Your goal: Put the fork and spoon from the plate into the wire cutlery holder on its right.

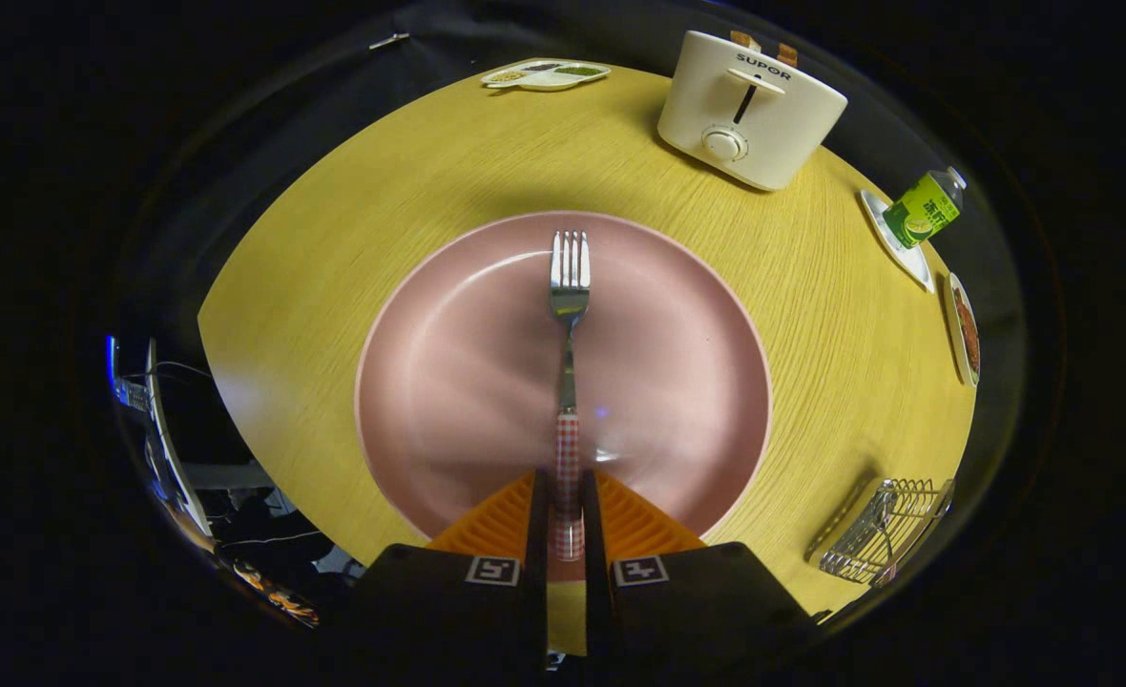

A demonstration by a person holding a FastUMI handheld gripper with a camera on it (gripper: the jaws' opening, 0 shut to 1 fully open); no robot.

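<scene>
fingers (568,520): clamped on our fork (569,382) by its checked handle end.
fork: on the plate (448,382), stiff, light, slippery.
holder (883,530): right; spoon possibly inside.

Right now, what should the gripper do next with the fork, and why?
Probably lift the fork off the plate and carry it toward the holder. The gripper looks closed on its checked handle, and the holder sits off to the right.
</scene>
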